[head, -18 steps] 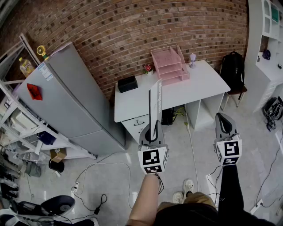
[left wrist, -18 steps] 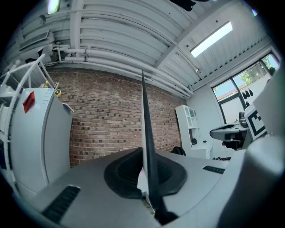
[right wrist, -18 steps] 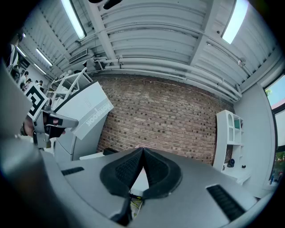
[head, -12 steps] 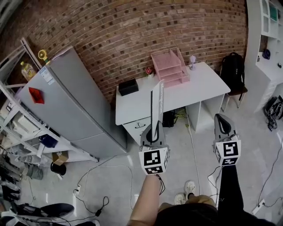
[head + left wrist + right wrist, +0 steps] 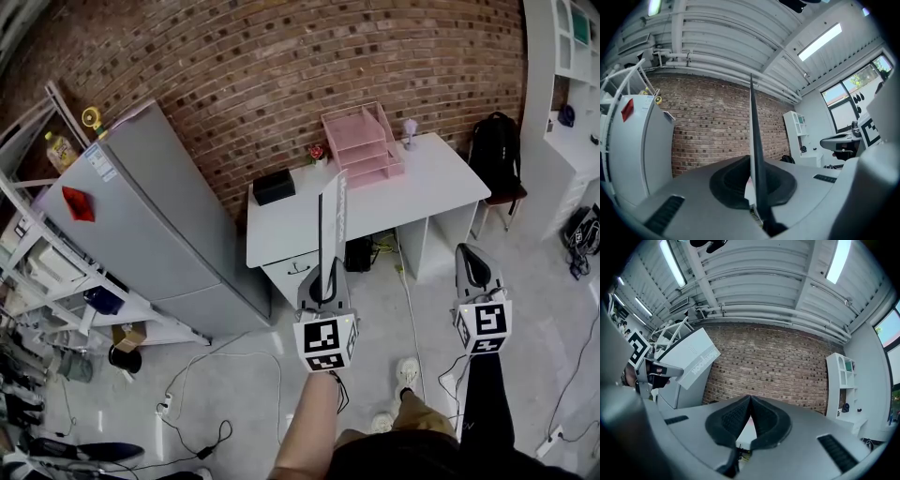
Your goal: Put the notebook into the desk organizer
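Note:
A thin white notebook stands upright and edge-on in my left gripper, which is shut on its lower edge. In the left gripper view the notebook rises as a narrow blade from between the closed pads. The pink desk organizer, with stacked trays, stands at the back of the white desk, well ahead of both grippers. My right gripper hangs to the right over the floor, shut with nothing in it. From the right gripper view the notebook shows at the left.
A black box and a small red ornament are on the desk. A grey refrigerator stands left of it, with metal shelving further left. A black backpack and white shelves are at the right. Cables lie on the floor.
The desk and refrigerator have shifted slightly down and right in the head view. One foot has stepped forward. Both grippers hold the same pose, the notebook still gripped.

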A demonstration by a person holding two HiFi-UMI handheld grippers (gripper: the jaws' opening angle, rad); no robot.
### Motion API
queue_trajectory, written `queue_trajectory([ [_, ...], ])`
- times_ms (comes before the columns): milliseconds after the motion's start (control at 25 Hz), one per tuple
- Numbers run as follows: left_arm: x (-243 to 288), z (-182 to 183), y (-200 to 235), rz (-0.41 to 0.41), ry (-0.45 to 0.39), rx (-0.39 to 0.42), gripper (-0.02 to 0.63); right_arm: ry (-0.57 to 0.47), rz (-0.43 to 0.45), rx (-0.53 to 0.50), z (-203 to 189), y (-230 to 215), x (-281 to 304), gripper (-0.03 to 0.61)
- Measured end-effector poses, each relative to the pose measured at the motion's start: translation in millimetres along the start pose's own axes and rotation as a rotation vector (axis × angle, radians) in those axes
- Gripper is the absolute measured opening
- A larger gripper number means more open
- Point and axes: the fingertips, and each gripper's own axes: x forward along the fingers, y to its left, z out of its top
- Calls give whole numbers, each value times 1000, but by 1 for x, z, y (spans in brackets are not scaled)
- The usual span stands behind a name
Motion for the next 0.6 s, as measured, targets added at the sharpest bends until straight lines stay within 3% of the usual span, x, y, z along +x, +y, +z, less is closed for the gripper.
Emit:
queue_trajectory([
  [600,93,-13,15,-3,5,-9,20,5,26,0,-21,-27,88,21],
])
